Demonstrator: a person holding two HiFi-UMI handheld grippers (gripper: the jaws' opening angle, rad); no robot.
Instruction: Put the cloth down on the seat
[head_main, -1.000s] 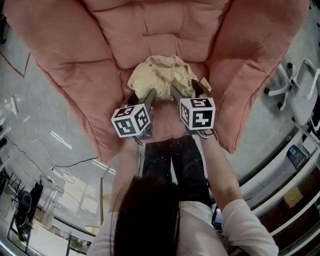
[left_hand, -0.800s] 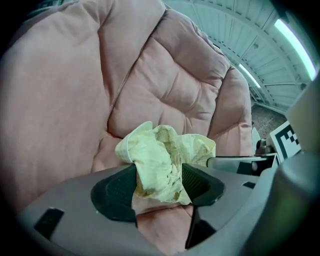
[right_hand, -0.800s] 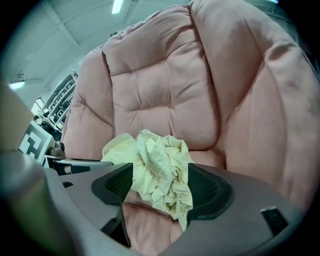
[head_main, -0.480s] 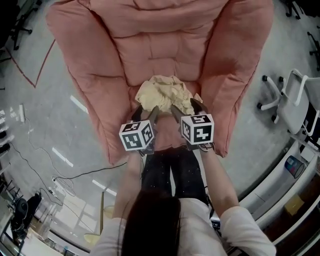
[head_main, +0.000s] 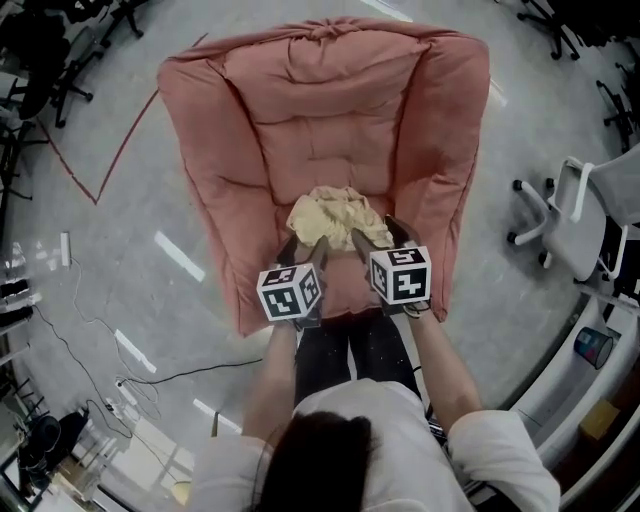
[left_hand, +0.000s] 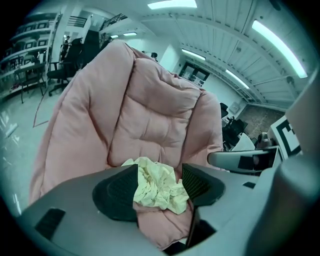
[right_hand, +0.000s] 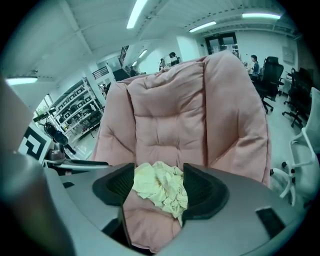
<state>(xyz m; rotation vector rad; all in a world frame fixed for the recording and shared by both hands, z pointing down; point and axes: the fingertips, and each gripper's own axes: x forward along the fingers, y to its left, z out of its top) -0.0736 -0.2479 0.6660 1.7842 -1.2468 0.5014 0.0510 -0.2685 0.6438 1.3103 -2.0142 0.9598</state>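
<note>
Nearest the head camera is the person (head_main: 322, 455), both forearms stretched forward with a gripper in each hand. The left gripper (head_main: 302, 250) and the right gripper (head_main: 375, 236) hover side by side over the front of the seat (head_main: 345, 288), both pointing forward and down. The left gripper's jaws stand wide apart and have just been opening. Nothing is pressed between its pads; the cloth only shows through the gap, lying beyond. The right gripper's jaws stand just as wide and clamp nothing. The cloth (head_main: 335, 215), pale yellow and crumpled into a loose heap, rests on the seat just past the jaw tips, at the foot of the backrest. The seat belongs to a big pink quilted chair (head_main: 330, 120) whose padded back and two side wings rise round it. The chair sits on a glossy grey floor (head_main: 150, 250) that mirrors the ceiling lights. Red tape (head_main: 118, 150) runs at an angle on the floor to the chair's left, and cables (head_main: 130, 365) trail nearer the person on that side. A white office chair (head_main: 560, 215) stands well apart to the right. Farther off, the gripper views show shelves (right_hand: 75, 107), dark office chairs (right_hand: 272, 75) and long light strips (left_hand: 277, 42) on a ribbed ceiling.
</note>
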